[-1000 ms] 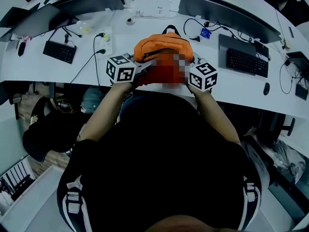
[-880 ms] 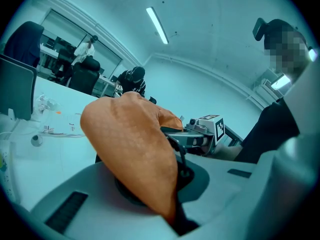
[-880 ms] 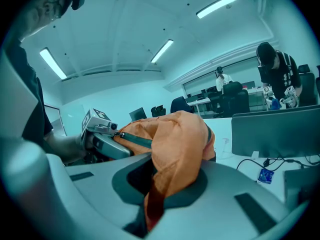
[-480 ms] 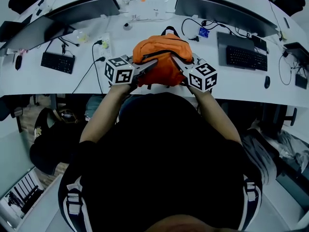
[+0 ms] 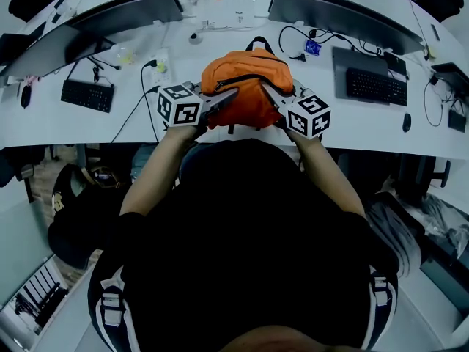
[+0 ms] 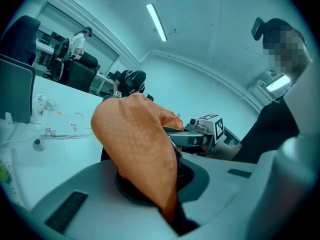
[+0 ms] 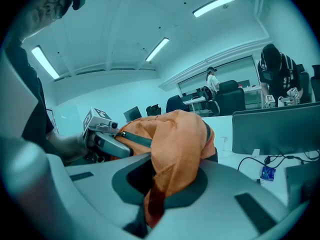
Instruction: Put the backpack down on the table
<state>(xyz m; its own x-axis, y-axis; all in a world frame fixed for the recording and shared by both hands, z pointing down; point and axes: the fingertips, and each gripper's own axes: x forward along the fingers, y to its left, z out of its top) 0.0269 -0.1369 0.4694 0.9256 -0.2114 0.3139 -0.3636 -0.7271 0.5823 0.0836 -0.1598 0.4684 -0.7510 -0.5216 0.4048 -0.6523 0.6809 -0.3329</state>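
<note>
An orange backpack [image 5: 243, 86] with a dark zip and a black top loop is over the near part of the white table [image 5: 110, 127], held from both sides. My left gripper [image 5: 229, 98] is shut on the fabric of its left side [image 6: 145, 149]. My right gripper [image 5: 268, 94] is shut on the fabric of its right side [image 7: 172, 154]. In both gripper views orange cloth bulges out from between the closed jaws. Whether the backpack's base rests on the table cannot be seen.
Two monitors [image 5: 124, 13] [image 5: 344, 17] stand at the back. Keyboards [image 5: 88, 94] [image 5: 375, 85], a power strip with cables [image 5: 157, 68], a mouse [image 5: 407, 122] and small items lie around the backpack. A black bag [image 5: 80, 211] sits on the floor at left.
Both grippers and the backpack have shifted slightly away from me over the table. The grips are unchanged.
</note>
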